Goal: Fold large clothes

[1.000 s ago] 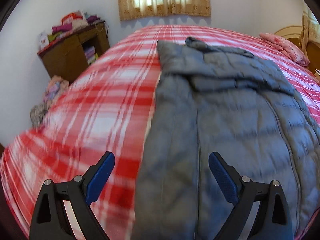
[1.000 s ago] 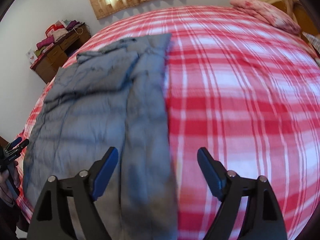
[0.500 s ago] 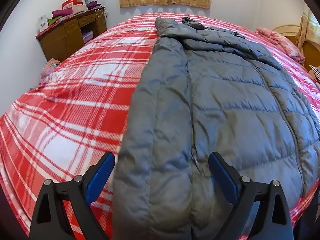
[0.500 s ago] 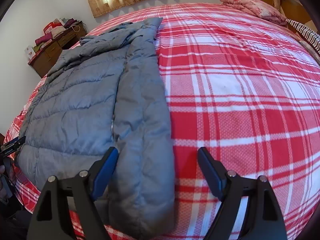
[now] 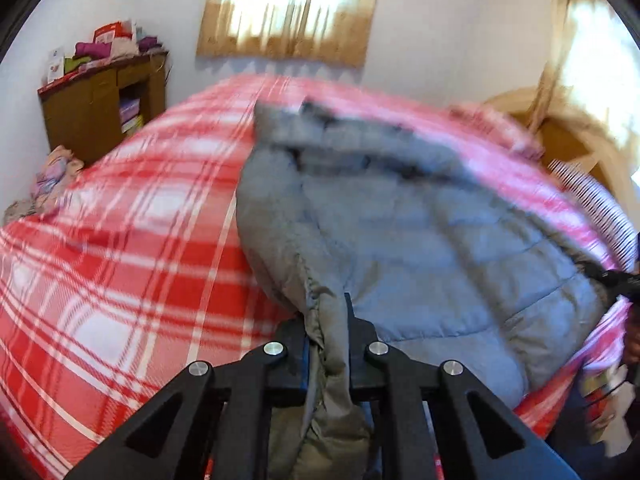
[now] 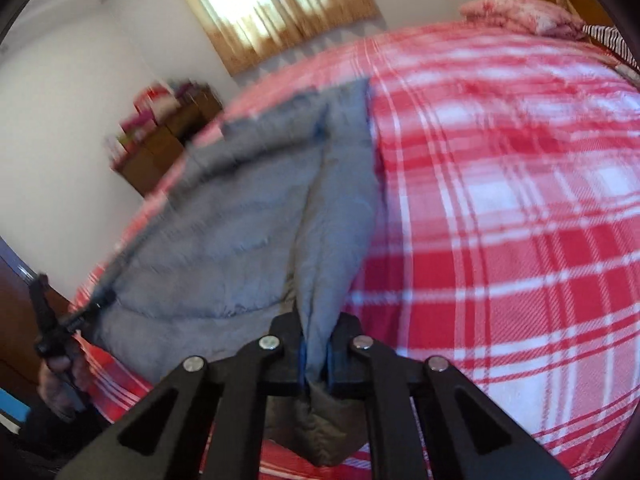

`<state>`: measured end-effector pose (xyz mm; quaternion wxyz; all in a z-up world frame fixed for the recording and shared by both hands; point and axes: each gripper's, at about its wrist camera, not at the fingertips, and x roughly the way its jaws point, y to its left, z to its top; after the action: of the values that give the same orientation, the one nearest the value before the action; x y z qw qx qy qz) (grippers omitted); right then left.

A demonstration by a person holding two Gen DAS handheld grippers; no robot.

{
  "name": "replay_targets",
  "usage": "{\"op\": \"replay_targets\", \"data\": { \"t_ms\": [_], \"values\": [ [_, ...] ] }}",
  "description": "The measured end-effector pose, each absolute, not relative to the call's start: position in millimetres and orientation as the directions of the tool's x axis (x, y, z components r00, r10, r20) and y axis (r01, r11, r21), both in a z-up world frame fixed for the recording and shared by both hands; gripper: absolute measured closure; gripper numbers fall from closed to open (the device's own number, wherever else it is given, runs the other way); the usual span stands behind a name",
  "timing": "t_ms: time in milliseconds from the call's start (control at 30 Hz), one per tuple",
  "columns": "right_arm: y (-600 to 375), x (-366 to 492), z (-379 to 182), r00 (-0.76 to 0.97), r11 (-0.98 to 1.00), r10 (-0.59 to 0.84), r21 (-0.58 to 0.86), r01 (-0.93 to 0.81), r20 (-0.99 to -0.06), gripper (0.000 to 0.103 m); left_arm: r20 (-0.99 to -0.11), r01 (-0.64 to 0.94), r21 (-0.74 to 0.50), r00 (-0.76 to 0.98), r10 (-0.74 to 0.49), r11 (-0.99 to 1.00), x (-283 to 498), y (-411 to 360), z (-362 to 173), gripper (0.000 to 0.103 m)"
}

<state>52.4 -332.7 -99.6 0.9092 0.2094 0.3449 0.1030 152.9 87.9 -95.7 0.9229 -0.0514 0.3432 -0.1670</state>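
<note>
A grey quilted jacket lies lengthwise on a bed with a red and white plaid cover, its hood end toward the window. My left gripper is shut on the jacket's near left hem corner, and the fabric bunches up between the pads. The same jacket fills the left half of the right wrist view. There my right gripper is shut on the near right hem corner. The other gripper shows at the far left of that view, with a hand below it.
A brown cabinet stacked with folded clothes stands by the wall left of the bed. Pink pillows and a wooden headboard lie at the right. A curtained window is behind the bed. Clothes are piled on the floor.
Both grippers went from wide open to shut on the jacket's near hem corners. Both views have tilted up and the near hem is lifted off the bed.
</note>
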Motion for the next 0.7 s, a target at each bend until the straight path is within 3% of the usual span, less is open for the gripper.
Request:
{"op": "replay_targets", "data": {
  "t_ms": [167,367,467,700],
  "values": [
    [-349,14,-31,0.818,0.851,0.372,0.514,-0.112,-0.438,0.095,-0.462,0.371,-0.259,0.763,-0.452,0.892,116,99,-24,0.094],
    [-360,-13,31,0.887,0.82,0.364,0.55,-0.16,-0.284,0.095,-0.329,0.433,-0.16,0.824,-0.462,0.887,85,102,39,0.094],
    [-360,18,31,0.897,0.838,0.325,0.531,-0.127,-0.299,0.095,-0.332,0.412,-0.071,0.849,-0.411,0.908,117,92,30,0.094],
    [-366,148,-21,0.865,0.82,0.29,0.572,-0.004,-0.409,0.095,-0.424,0.307,-0.065,0.853,-0.305,0.949,244,73,-37,0.09]
  ]
}}
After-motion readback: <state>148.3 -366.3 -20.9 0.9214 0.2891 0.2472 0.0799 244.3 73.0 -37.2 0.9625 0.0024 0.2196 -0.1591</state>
